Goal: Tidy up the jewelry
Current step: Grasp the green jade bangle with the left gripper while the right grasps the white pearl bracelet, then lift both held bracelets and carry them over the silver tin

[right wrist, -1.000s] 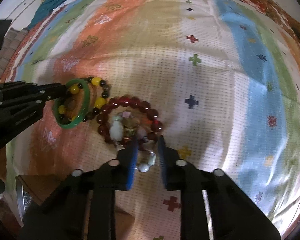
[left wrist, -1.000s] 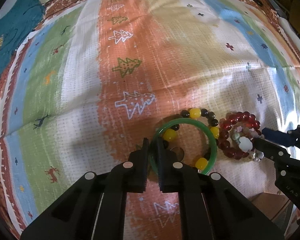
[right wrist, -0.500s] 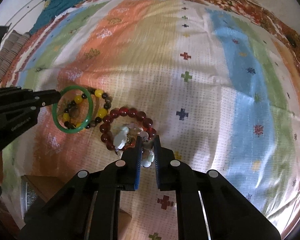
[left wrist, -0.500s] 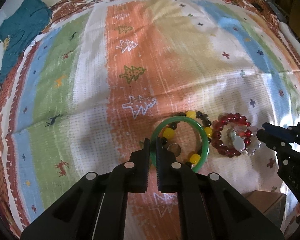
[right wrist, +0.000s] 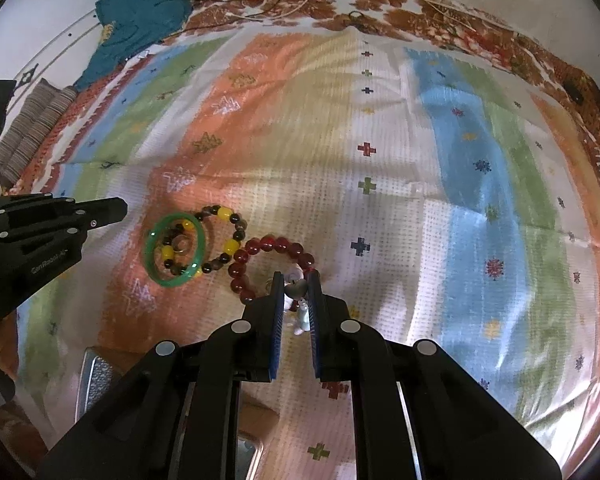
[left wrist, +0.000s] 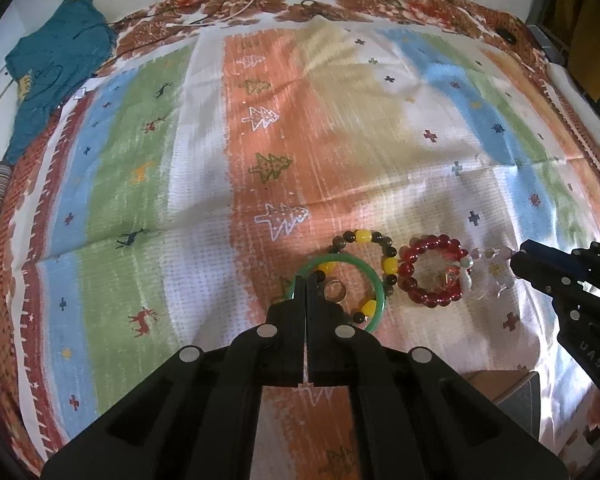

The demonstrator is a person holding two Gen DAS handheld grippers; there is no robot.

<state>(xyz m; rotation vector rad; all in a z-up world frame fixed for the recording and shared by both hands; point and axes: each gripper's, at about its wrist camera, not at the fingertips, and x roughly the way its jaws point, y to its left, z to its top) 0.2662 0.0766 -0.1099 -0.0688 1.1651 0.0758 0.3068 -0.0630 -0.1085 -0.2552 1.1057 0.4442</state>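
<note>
On the striped cloth lie a green bangle with a ring inside it, a yellow-and-dark bead bracelet under it, and a red bead bracelet. My left gripper is shut, pad against pad, with its tips over the bangle's left rim. In the right wrist view the left gripper stands apart from the bangle. My right gripper is shut on a pale bead bracelet with a silver charm. That strand stretches from the red bracelet to the right gripper.
A teal garment lies at the far left corner, with cables along the far edge. A cardboard box and a metal tray sit at the near edge below the grippers. A striped cushion lies at the left.
Both grippers have risen. The right jaws closed on the pale bracelet and drew it away from the red one. The left jaws closed fully and the bangle's rim is no longer between them.
</note>
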